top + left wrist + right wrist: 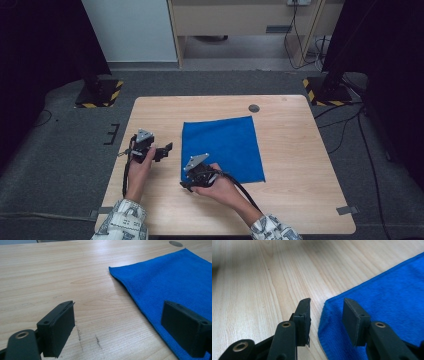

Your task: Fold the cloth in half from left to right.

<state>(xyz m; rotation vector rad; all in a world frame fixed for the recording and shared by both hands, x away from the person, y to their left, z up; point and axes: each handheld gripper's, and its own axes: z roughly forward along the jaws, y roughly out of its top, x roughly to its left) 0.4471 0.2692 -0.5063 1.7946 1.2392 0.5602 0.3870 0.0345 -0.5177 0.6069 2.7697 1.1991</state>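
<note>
- Right hand-held gripper: jaws parted a little, straddling the near-left corner of the blue cloth, nothing pinched yet.
- Blue cloth: flat, mid-desk, just right of centre.
- Left hand-held gripper: jaws wide apart, empty, at the cloth's left edge.
- Risk: closing too high could miss the thin hem; closing low may scrape the desk.
- Clearance: bare wood surrounds the cloth, desk edges well apart; a round grommet lies beyond the far corner.

no readable text, labels, brands or numbers on anything in these views
</note>
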